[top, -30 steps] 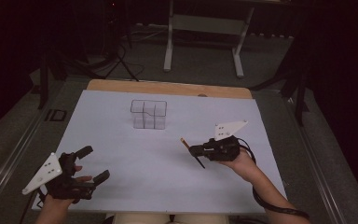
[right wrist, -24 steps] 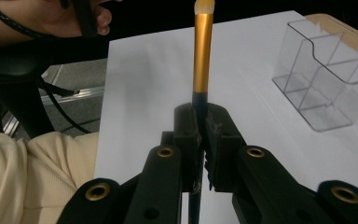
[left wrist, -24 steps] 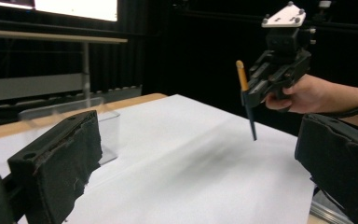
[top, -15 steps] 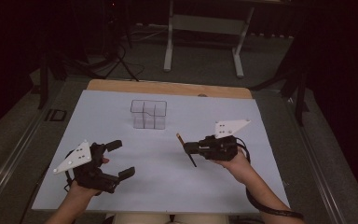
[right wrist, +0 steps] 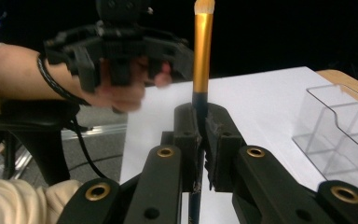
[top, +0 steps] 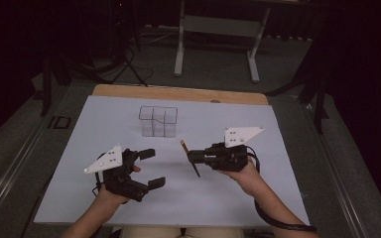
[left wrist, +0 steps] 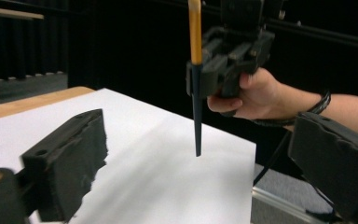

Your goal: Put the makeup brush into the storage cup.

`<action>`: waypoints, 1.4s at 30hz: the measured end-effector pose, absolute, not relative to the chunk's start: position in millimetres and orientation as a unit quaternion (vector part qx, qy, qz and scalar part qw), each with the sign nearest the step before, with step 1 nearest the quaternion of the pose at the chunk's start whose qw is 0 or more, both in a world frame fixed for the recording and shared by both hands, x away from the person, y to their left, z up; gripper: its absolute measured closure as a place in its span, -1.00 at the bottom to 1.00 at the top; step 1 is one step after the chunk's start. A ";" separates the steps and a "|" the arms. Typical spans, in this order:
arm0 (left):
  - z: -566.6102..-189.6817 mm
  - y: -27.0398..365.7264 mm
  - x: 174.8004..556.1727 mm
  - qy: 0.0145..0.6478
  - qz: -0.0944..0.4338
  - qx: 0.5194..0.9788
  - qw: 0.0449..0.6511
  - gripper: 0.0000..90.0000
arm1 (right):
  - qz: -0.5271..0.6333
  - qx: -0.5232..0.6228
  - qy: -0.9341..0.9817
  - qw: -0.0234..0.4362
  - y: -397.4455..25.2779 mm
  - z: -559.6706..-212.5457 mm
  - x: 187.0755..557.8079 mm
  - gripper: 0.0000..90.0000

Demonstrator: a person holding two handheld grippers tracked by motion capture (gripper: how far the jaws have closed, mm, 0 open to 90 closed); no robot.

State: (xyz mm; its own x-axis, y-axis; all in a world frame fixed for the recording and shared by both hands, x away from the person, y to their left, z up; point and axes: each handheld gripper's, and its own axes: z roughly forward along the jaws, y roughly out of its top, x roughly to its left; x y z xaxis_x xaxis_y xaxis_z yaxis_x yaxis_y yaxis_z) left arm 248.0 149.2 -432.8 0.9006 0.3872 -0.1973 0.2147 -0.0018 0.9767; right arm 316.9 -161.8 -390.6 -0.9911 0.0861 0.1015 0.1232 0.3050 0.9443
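Note:
A makeup brush [top: 190, 158] with a gold ferrule, pale bristles and a dark tapered handle is clamped in my right gripper [top: 194, 157], which points left over the white sheet. In the right gripper view the jaws are shut on the brush [right wrist: 202, 56] just below the ferrule, my right gripper [right wrist: 200, 135] holding it upright. My left gripper [top: 152, 168] stands open at the sheet's front left, facing the brush and apart from it. In the left gripper view the brush [left wrist: 196, 93] hangs ahead of my left gripper [left wrist: 200, 172], between its wide-apart jaws, with the right gripper [left wrist: 233, 56] behind.
A clear plastic organizer [top: 158, 121] with several compartments stands at the back centre of the white sheet [top: 258, 193]; it is at the right edge of the right gripper view as the organizer [right wrist: 340, 135]. The wooden table edge [top: 178, 92] runs along the far side.
My left gripper has moved right and forward from the front left corner toward the brush, jaws still open. The right gripper has shifted slightly left with the brush.

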 end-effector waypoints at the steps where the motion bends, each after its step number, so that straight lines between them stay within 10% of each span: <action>1: -433.7 146.2 248.7 0.211 0.063 0.706 0.673 -0.83 | -0.589 -0.063 -0.805 0.015 -160.6 -390.1 316.5 0.87; 12: -442.5 119.1 258.3 0.196 0.035 0.718 0.667 -0.13 | -0.618 -0.047 -0.784 0.029 -153.3 -388.6 312.4 0.87; 42: -445.4 109.2 266.5 0.163 0.002 0.713 0.682 0.86 | -0.631 -0.032 -0.773 0.057 -143.8 -394.1 308.7 0.86</action>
State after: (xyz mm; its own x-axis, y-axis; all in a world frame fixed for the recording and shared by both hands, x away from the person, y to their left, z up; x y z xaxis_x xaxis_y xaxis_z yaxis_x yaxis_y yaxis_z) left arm 266.5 109.2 -445.4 0.9468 0.2346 -0.2201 0.2305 -0.0176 0.9729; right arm 308.7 -143.8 -394.1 -0.9916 -0.0225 0.1276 0.1205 0.2021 0.9719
